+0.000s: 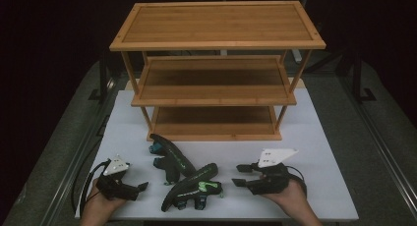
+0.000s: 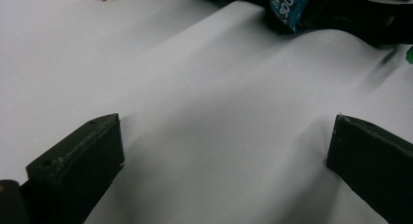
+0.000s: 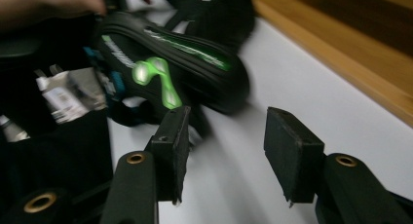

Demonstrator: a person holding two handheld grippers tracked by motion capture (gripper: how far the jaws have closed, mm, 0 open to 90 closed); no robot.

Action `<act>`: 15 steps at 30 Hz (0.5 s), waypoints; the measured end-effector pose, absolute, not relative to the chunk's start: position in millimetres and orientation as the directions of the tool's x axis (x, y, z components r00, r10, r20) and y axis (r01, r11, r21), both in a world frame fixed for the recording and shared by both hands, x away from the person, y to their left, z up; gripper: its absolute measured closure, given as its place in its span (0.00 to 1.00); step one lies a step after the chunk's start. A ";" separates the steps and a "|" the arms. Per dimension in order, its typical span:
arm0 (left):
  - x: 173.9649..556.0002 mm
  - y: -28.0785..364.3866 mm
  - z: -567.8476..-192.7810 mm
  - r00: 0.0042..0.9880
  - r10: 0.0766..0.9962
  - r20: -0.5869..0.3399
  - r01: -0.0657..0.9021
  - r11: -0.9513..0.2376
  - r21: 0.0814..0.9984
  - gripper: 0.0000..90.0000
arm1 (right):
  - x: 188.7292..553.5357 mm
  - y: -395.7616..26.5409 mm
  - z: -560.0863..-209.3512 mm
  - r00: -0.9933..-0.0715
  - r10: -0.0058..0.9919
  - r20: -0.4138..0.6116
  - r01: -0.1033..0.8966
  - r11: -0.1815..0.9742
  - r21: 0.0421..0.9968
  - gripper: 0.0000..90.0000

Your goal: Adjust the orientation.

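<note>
Two black sandals lie on the white tabletop [image 1: 319, 152]. One has green markings [image 1: 194, 186] and lies at the front; the other has teal straps [image 1: 169, 157] and rests just behind it, touching it. My left gripper [image 1: 140, 186] sits low at the front left, its jaws wide open over bare table [image 2: 224, 141], with the teal strap [image 2: 292, 5] farther ahead. My right gripper [image 1: 238, 174] is to the right of the green sandal and points left at it. Its jaws stand partly apart with nothing between them [image 3: 224, 131], and the green sandal [image 3: 170, 63] lies just beyond.
A three-tier bamboo shelf [image 1: 216, 24] stands at the back of the table with bare boards; its bottom edge [image 3: 341, 53] runs close by on the right gripper's far side. Metal rails flank the table, and dark floor surrounds it.
</note>
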State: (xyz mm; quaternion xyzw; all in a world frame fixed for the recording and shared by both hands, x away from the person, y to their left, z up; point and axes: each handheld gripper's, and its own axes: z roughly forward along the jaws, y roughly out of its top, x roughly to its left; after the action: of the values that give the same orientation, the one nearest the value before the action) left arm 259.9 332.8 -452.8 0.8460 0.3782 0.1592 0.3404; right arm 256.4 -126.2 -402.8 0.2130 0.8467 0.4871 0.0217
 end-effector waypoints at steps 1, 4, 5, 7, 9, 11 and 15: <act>259.9 332.8 -452.8 0.663 0.748 0.012 0.532 -0.482 0.696 0.00 | 256.5 -120.4 -403.3 -0.917 0.361 0.173 0.332 0.443 0.833 0.57; 259.9 332.8 -452.8 0.663 0.748 0.012 0.532 -0.483 0.696 0.00 | 257.0 -104.2 -407.2 -0.933 0.311 0.179 0.315 0.471 0.824 0.57; 259.9 332.8 -452.8 0.663 0.748 0.012 0.531 -0.483 0.696 0.00 | 257.3 -99.9 -408.9 -0.938 0.297 0.179 0.309 0.480 0.821 0.57; 260.0 332.8 -452.8 0.663 0.748 0.012 0.532 -0.482 0.696 0.00 | 258.1 -92.9 -411.9 -0.945 0.275 0.179 0.300 0.499 0.813 0.56; 259.9 332.8 -452.8 0.663 0.749 0.011 0.533 -0.481 0.696 0.00 | 259.0 -87.4 -414.7 -0.948 0.261 0.183 0.296 0.511 0.807 0.55; 259.9 332.8 -452.8 0.663 0.748 0.012 0.532 -0.482 0.696 0.00 | 259.8 -82.1 -417.1 -0.952 0.249 0.181 0.290 0.531 0.796 0.54; 260.0 332.8 -452.8 0.664 0.748 0.012 0.531 -0.483 0.696 0.00 | 261.4 -71.1 -422.3 -0.957 0.240 0.165 0.276 0.574 0.770 0.54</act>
State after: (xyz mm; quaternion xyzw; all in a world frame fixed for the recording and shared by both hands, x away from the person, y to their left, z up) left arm 260.0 332.8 -452.8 0.8463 0.3778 0.1592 0.3402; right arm 261.4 -71.1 -422.3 0.1455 0.8870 0.4377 -0.0210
